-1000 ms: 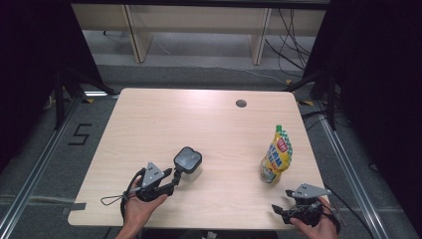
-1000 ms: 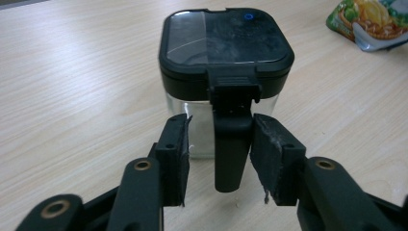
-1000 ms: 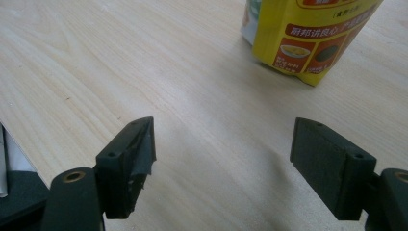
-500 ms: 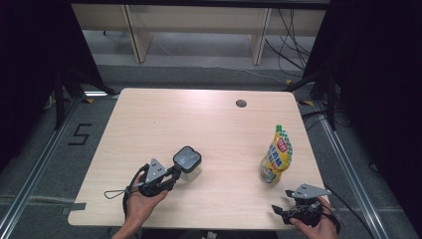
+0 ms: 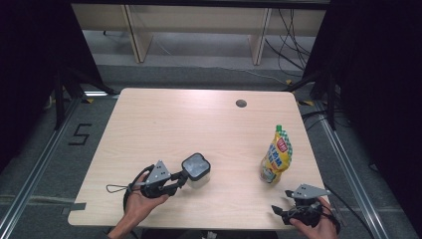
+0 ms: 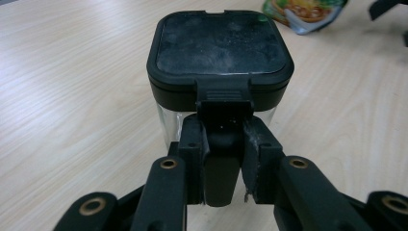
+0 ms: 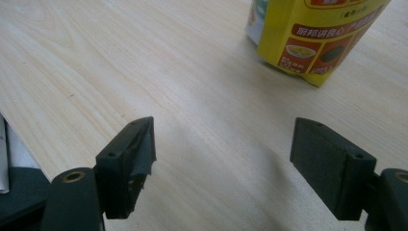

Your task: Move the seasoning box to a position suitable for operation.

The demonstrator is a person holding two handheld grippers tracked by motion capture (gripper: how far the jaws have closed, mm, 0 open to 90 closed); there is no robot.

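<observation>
One desk (image 5: 164,124) of pale wood is seen from above, with two things standing on it; one yellow pouch (image 5: 276,157) is stood upright near the right edge, its long axis vertical and its green cap uppermost; one clear jar (image 5: 196,169) with a square black lid is stood left of centre, well apart from the pouch. Two grippers are held at the near edge; the left gripper (image 5: 180,178) is laid low and pointed rightward at the jar, its fingers (image 6: 190,154) clenched on the black latch tab that hangs from the lid's near side, so the jar lies straight ahead of them and touching; the right gripper (image 5: 279,211) is rested just short of the pouch, its fingers (image 7: 129,161) spread wide and grasping nothing; the pouch lies ahead and slightly right of them, nearer this hand than the other.
</observation>
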